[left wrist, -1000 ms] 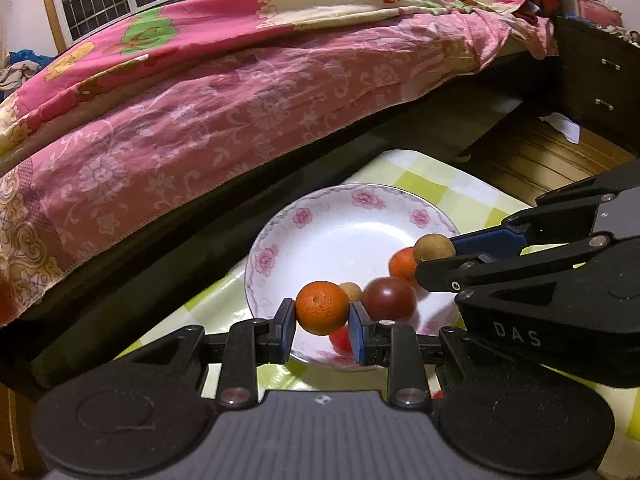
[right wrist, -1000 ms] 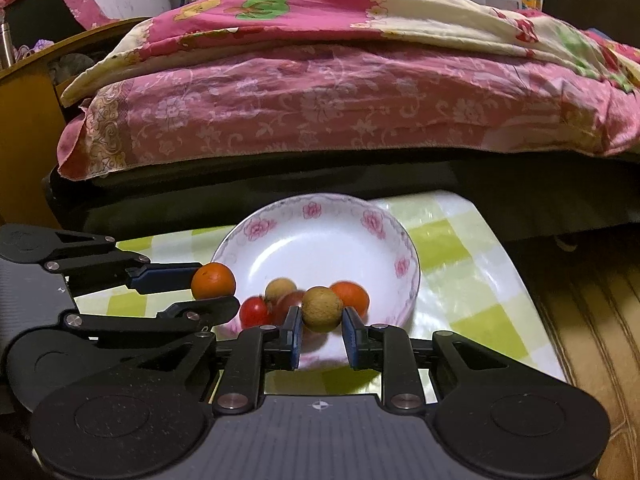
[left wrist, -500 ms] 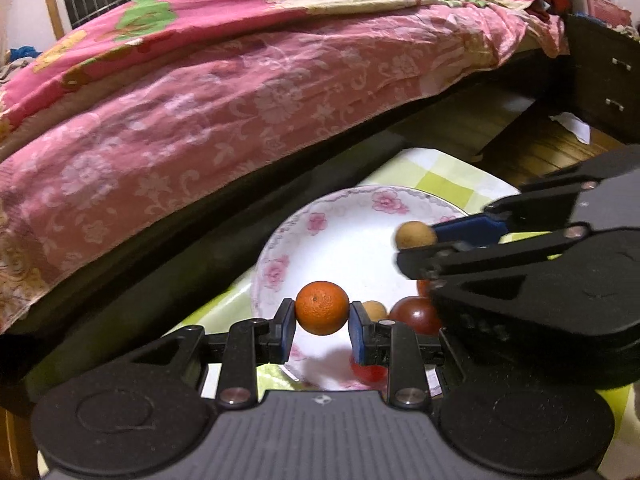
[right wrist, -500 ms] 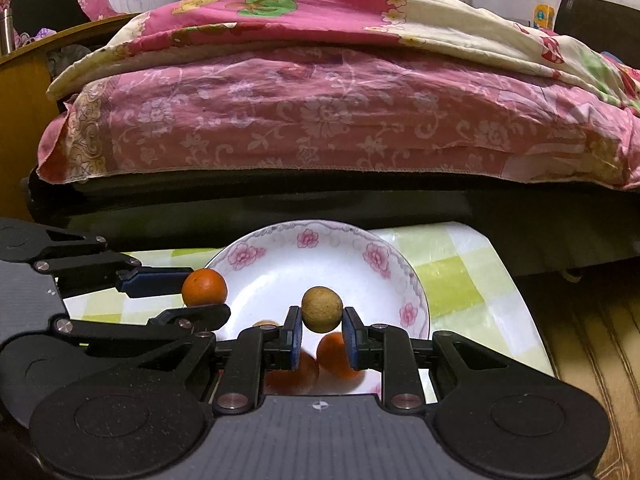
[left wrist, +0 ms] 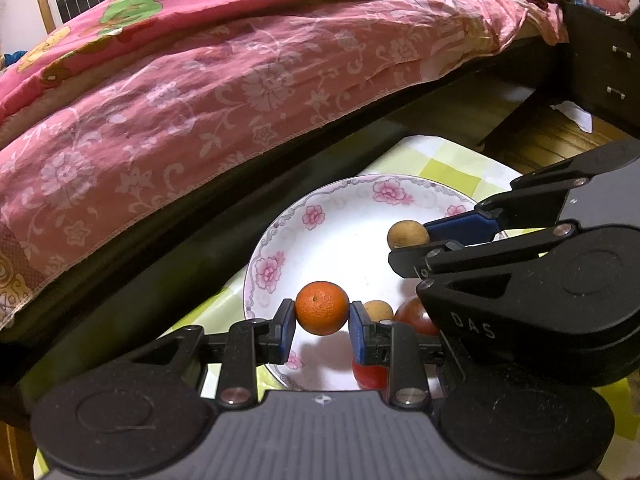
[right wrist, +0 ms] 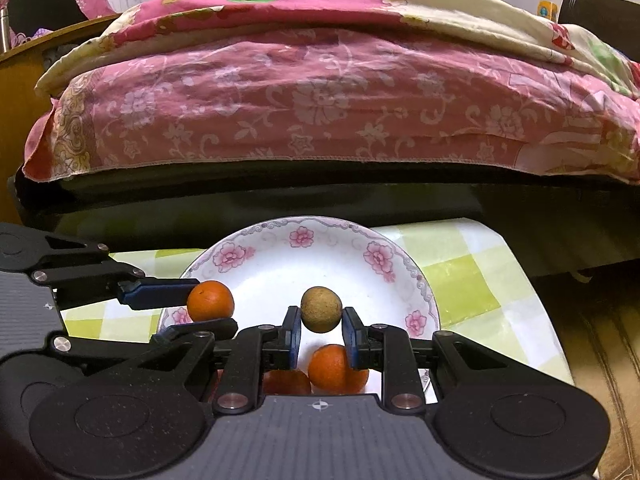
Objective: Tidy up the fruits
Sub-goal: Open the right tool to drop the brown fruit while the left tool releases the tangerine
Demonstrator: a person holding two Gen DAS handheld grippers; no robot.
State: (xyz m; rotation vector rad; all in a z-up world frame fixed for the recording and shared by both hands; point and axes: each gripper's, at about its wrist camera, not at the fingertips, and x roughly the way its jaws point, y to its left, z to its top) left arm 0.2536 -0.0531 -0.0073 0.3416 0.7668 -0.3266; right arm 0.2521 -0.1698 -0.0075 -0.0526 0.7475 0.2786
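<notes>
My left gripper is shut on a small orange and holds it above the near-left rim of a white floral plate. My right gripper is shut on a round brown longan above the plate. Each gripper shows in the other view: the right one with the longan, the left one with the orange. In the plate lie a dark red fruit, a brown fruit, a red one and oranges, partly hidden by the fingers.
The plate sits on a green and white checked cloth on a low table. A bed with a pink floral quilt runs close behind it. A dark drawer cabinet stands at the right, with wooden floor below.
Both grippers have risen with their fruits, so the plate looks lower and farther. The fruits in the plate have slipped beneath the fingers. Both grips are unchanged.
</notes>
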